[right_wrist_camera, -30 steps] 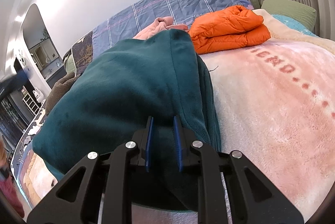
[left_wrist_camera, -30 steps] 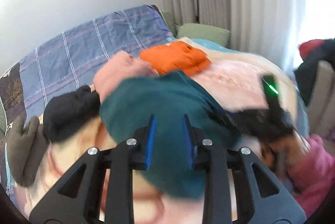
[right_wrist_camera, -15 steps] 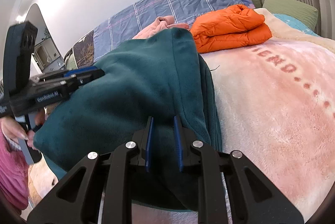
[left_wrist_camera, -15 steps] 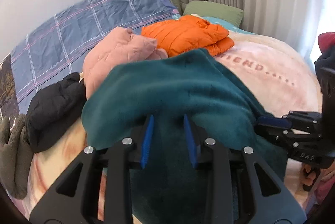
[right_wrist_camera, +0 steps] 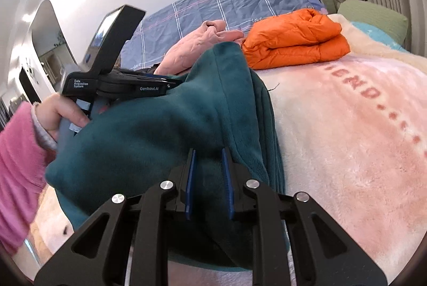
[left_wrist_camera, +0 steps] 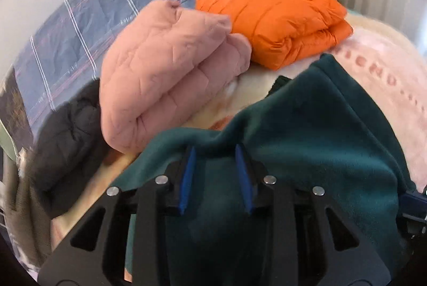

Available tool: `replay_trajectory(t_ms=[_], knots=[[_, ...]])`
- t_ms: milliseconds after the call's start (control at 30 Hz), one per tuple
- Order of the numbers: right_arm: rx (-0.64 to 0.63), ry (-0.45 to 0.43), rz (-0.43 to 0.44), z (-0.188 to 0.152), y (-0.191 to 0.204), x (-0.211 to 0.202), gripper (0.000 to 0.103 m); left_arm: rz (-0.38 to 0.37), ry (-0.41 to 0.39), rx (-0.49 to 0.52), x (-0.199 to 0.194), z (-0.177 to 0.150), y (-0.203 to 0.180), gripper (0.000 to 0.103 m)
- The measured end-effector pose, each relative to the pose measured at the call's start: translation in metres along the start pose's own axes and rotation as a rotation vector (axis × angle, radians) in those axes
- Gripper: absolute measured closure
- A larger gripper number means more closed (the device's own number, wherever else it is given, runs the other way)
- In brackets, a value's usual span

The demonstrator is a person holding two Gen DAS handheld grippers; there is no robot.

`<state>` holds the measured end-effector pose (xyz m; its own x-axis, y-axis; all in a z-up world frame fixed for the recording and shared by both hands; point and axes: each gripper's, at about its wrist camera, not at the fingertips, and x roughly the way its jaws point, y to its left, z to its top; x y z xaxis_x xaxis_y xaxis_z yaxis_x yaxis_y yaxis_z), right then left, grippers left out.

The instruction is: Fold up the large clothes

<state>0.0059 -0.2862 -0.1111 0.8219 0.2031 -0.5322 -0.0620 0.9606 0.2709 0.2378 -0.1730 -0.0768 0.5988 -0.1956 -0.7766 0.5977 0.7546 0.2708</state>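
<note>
Teal fleece [right_wrist_camera: 170, 131] lies bunched at the bed's [right_wrist_camera: 360, 152] near edge, both grippers clamped on it. The left gripper [left_wrist_camera: 216, 173] has swung in from the side and now pinches the top fold beside the right gripper [right_wrist_camera: 209, 179], so the fold is likely closing.

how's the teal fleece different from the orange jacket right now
The teal fleece is soft plush, half-folded and gripped by both the left gripper and the right gripper; the orange jacket is quilted and puffy, already folded into a neat stack, untouched. The fleece sits near the cameras, the jacket farther back. Both lie on the pink blanket.
</note>
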Motion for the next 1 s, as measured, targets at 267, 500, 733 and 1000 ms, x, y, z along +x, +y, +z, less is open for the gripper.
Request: replay_trajectory(t_ms=[267, 500, 733, 1000], knots=[[0.0, 0.002, -0.011, 0.0, 0.0, 0.0, 0.084, -0.012, -0.039, -0.005, -0.013, 0.004, 0.003, 0.073], [0.0, 0.003, -0.012, 0.001, -0.001, 0.0, 0.084, -0.161, -0.193, 0.114, -0.063, 0.061, -0.032, 0.056], [0.007, 0.005, -0.042, 0.002, -0.003, 0.005, 0.083, -0.084, 0.069, 0.229, 0.04, 0.063, -0.071, 0.041], [-0.023, 0.0, -0.067, 0.0, 0.002, 0.004, 0.083, -0.022, 0.001, 0.237, 0.023, 0.053, -0.074, 0.04]])
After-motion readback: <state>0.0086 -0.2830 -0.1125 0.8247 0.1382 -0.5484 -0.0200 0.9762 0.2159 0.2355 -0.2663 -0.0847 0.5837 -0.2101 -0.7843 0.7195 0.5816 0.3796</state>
